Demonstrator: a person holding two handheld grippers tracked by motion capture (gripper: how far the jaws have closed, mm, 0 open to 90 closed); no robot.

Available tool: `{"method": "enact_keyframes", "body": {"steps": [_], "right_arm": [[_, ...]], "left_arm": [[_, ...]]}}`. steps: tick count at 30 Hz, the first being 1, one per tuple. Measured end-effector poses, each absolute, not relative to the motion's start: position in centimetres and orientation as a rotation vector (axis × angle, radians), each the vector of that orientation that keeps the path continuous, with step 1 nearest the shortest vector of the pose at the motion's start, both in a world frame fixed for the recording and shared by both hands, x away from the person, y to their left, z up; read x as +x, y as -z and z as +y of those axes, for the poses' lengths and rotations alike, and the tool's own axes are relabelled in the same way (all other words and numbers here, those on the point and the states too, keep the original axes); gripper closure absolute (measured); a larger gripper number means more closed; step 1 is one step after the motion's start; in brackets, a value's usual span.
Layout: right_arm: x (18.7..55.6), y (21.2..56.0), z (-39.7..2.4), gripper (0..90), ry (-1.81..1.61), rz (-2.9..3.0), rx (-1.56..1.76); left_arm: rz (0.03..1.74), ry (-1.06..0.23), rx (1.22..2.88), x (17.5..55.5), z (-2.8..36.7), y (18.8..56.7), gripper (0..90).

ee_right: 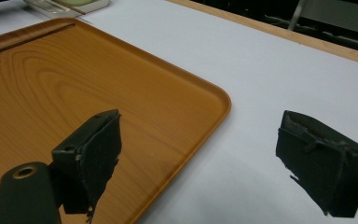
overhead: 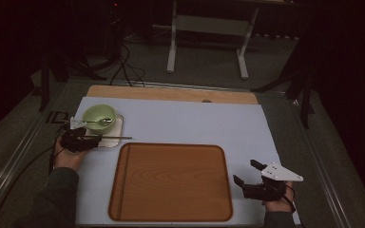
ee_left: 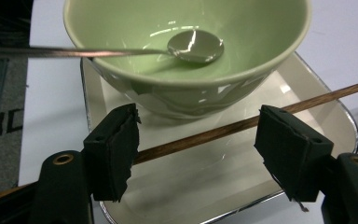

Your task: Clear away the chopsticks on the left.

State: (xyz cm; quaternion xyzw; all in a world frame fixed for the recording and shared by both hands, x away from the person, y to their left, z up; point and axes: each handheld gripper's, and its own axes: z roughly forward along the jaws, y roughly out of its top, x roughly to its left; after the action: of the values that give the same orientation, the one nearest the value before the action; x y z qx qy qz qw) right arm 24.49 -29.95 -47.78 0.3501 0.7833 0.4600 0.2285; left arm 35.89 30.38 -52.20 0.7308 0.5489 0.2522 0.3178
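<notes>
Holding our left tool (ee_left: 198, 144) spread around a thin brown wooden stick (ee_left: 242, 123) at lower centre, we lose its near end behind one pad; our right tool (ee_right: 214, 158) gapes, empty.

The right gripper (ee_right: 198, 161) hangs with its black jaws wide apart and nothing between them, one above the rounded corner of the wooden tray (ee_right: 135, 88), the other above the white table (ee_right: 270, 79).
</notes>
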Motion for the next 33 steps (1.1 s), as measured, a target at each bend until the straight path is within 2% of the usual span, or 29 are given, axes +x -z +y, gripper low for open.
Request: {"method": "enact_keyframes", "body": {"steps": [11,12,17,24,33], "right_arm": [[24.5,47.8,-30.0,13.7,-1.267,2.155,0.966],[24.5,47.8,-30.0,13.7,-1.268,2.155,0.967],[24.5,47.8,-29.9,13.7,-1.268,2.157,0.964],[24.5,47.8,-29.9,13.7,-1.267,2.157,0.964],[24.5,47.8,-29.9,13.7,-1.268,2.158,0.963]], "left_arm": [[1.410,-0.674,2.018,35.7,29.5,52.4,42.5],[1.403,-0.678,2.030,35.7,29.5,52.4,46.9],[1.353,-0.697,2.087,35.4,28.9,52.2,53.1],[1.283,-0.691,2.154,35.4,27.9,52.0,66.5],[1.233,-0.676,2.217,35.7,26.7,51.7,74.8]]}}
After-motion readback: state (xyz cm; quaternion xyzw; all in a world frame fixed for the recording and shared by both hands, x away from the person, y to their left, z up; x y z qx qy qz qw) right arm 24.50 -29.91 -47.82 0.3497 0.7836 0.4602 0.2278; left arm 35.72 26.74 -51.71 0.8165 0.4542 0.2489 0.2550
